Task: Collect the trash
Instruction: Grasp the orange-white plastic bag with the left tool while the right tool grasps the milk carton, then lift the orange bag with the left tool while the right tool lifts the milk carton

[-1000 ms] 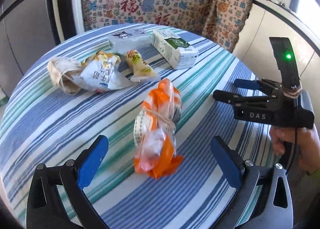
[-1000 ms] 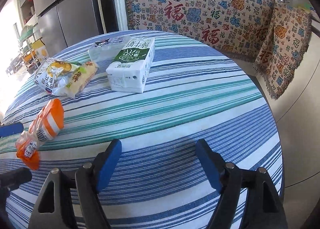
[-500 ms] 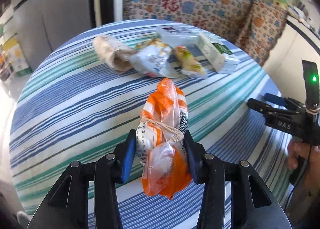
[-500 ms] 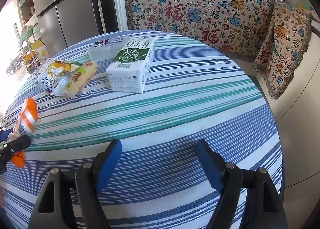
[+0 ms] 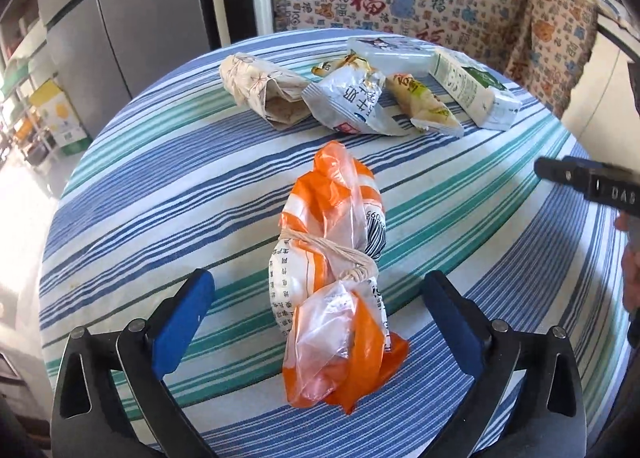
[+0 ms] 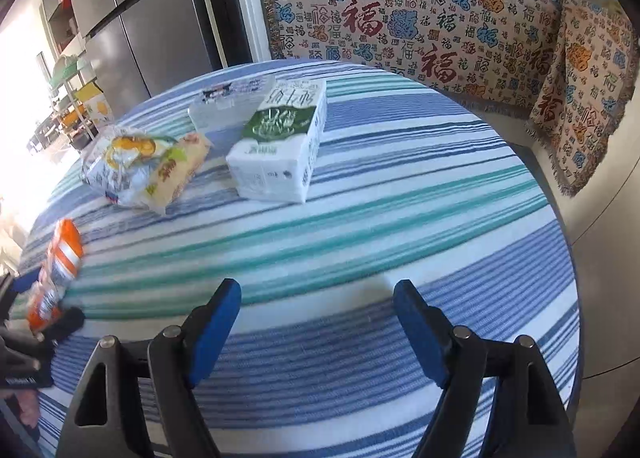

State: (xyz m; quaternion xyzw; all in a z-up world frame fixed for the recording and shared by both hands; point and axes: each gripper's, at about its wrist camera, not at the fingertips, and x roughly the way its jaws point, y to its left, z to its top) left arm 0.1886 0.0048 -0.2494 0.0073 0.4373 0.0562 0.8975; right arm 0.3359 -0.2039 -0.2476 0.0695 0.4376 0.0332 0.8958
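At lower centre of the left wrist view, a crumpled orange-and-white plastic bag tied with string [image 5: 336, 290] lies on the blue-and-teal striped tablecloth [image 5: 160, 193] between the left gripper [image 5: 320, 310], jaws wide, empty. The right gripper [image 6: 318, 322] hovers spread, empty. Slippery film may squirm from a shallow pinch.

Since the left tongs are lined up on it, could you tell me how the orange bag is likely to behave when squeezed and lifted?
The orange bag is thin crinkled plastic, so it will probably crush in rather than resist. String cinches its middle, so a grip there may hold best, with both ends drooping. It looks light, and the film could be slippery. The left tongs stand open around it.
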